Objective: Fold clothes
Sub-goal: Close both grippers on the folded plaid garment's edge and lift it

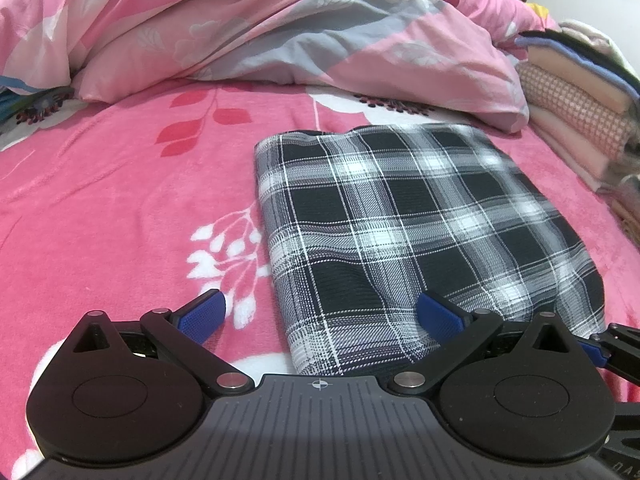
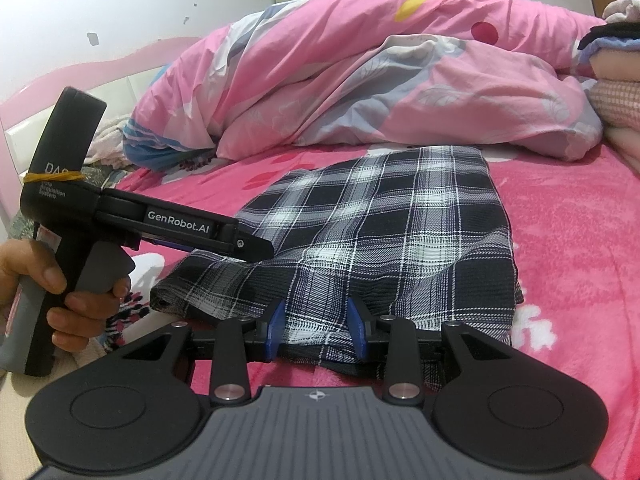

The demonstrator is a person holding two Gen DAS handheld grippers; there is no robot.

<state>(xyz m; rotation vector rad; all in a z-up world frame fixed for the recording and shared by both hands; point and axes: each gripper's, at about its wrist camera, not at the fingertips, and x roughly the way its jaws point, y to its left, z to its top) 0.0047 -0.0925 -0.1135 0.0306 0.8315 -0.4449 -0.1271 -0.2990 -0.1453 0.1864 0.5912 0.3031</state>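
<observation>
As we look along the left gripper (image 1: 320,314), its blue pads (image 1: 202,314) stand wide apart with nothing pinched between them. The folded plaid garment (image 1: 420,240) lies on the pink floral blanket (image 1: 120,200), its near left corner reaching in between our jaws; the right pad sits over the cloth, the left over bare blanket. Beyond the garment a rumpled pink duvet (image 1: 280,32) blocks the far side, and off to the right of the jaws we see a stack of folded clothes (image 1: 580,112).

Over to the right wrist: our right gripper (image 2: 316,322) has its jaws narrowed on the garment's near hem (image 2: 316,332), fabric bunched between the pads. To the left of these jaws a hand (image 2: 60,300) grips the left gripper's handle, its fingers reaching over the cloth's left edge. The duvet lies behind, and a pink headboard (image 2: 60,88) at far left.
</observation>
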